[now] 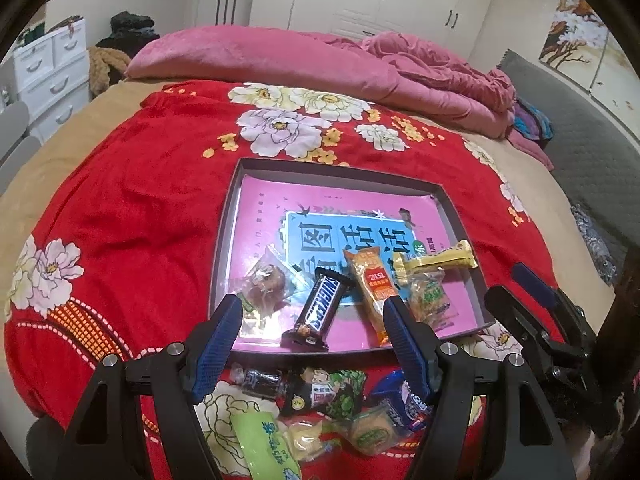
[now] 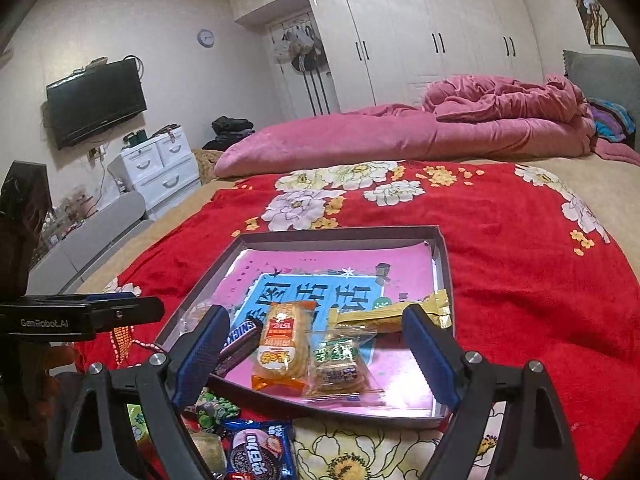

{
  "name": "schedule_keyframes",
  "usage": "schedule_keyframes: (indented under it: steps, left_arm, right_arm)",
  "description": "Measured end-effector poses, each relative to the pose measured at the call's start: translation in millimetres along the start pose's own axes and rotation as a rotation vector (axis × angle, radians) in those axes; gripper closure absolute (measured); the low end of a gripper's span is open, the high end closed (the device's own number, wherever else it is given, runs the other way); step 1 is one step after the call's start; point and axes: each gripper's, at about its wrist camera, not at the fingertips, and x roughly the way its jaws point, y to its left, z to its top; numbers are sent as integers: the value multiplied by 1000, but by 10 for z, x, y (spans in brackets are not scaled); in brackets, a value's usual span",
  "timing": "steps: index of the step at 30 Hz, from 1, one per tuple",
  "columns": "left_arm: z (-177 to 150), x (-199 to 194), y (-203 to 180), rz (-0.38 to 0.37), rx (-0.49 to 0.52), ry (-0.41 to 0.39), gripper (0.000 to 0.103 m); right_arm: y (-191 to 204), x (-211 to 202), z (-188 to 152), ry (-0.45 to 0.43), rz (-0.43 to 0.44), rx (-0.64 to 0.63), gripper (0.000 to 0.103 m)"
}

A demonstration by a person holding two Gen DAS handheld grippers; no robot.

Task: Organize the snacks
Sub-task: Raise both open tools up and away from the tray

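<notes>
- Snickers bar lies tilted in the box, its lower end over the near rim at 6 o'clock.
- Orange packet at its 3 o'clock.
- Left gripper gapes empty; right gripper likewise, nothing pinched.

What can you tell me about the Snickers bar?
The Snickers bar is one small bar in a shiny dark brown wrapper with white and blue letters and crimped ends. It lies slanted on the pink bottom of the grey box, its lower end at the near wall, apart from the orange cracker pack. No gripper touches it.
</notes>
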Motion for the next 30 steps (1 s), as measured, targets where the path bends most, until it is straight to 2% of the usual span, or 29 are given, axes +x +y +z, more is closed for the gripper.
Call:
schedule_keyframes:
  steps: [11,30]
  left_arm:
    - [-100,-84,-14,-21,-13,5,28]
    - [-212,-179,9,-41,-13,5,28]
  right_arm:
    - [20,-130,-63,0,17,25,15]
    - [24,-263,-183,14,-26,32,12]
